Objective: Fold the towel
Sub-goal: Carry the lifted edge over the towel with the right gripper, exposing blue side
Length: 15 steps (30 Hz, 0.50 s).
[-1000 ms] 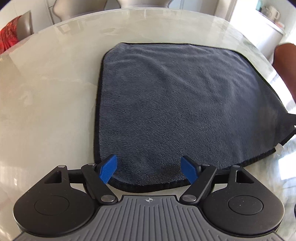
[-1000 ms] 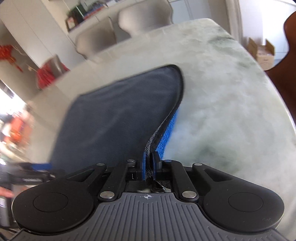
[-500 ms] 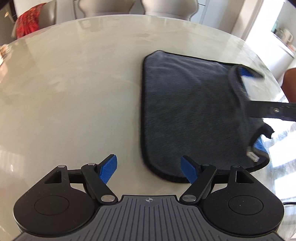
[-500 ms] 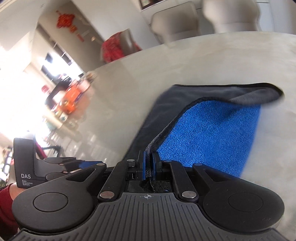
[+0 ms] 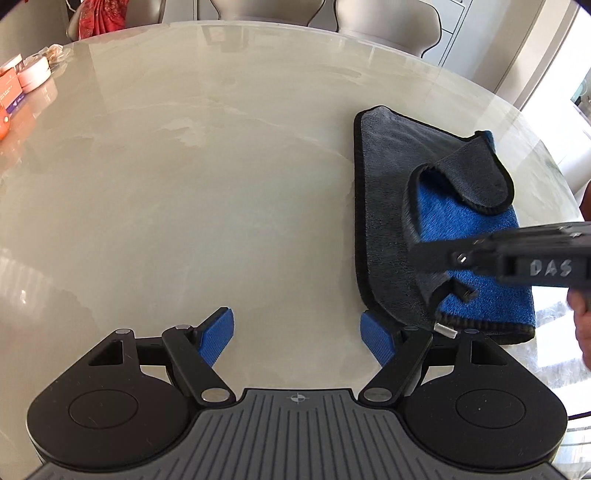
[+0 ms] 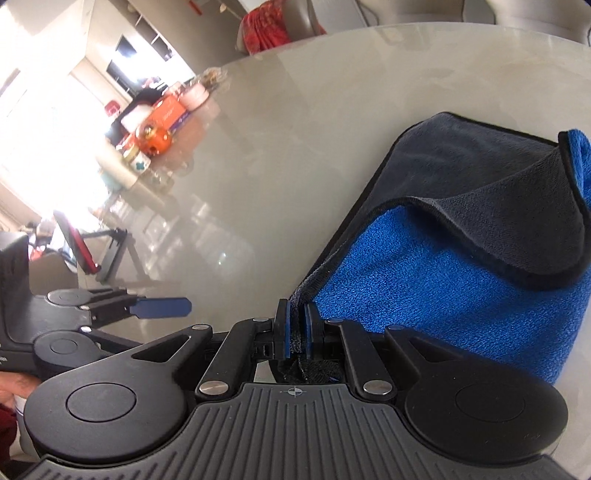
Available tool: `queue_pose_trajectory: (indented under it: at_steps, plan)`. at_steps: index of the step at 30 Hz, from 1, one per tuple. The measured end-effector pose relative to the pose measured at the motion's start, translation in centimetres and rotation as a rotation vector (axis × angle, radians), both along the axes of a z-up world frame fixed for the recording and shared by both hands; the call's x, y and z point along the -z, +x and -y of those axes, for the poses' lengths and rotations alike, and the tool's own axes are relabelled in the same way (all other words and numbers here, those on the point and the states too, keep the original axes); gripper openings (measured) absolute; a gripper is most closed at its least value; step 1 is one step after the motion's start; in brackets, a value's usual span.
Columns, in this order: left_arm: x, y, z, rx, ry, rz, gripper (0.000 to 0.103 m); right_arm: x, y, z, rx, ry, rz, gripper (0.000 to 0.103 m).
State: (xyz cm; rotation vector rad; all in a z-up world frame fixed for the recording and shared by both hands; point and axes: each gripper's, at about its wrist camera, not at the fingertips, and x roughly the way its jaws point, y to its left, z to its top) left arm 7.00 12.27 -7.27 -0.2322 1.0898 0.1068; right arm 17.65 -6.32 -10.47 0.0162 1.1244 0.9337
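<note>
The towel [image 5: 384,206], grey on one side and blue on the other, lies on the right of the pale round table [image 5: 184,184]. Its right part is turned over onto itself, so the blue side [image 6: 424,295] faces up under a curled grey flap. My right gripper [image 6: 297,314] is shut on the towel's black-trimmed edge and holds it just above the table. In the left wrist view the right gripper [image 5: 421,254] reaches in from the right across the towel. My left gripper [image 5: 295,321] stands open over bare table, its right finger [image 5: 376,339] beside the towel's near left corner.
Orange boxes and round tins [image 5: 22,85] crowd the table's far left edge. Grey chairs [image 5: 384,26] stand behind the table, one draped in red cloth [image 5: 99,18]. A person's hand [image 5: 581,321] shows at the right.
The right gripper has carried the towel's edge over towards the left, turning the blue side up. The left gripper has slid left off the towel to bare table.
</note>
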Motion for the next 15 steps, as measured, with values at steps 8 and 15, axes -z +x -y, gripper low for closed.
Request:
queue_pose_trajectory:
  at_steps: [8,15]
  plan:
    - [0.2,0.4,0.1,0.011,-0.004,-0.006,0.079,1.3,-0.5,-1.4,-0.057,-0.049,-0.008,0.017]
    - [-0.1,1.8,1.0,0.038,-0.007,0.006,0.079,0.0,0.0,1.6,0.001,0.008,-0.046,0.034]
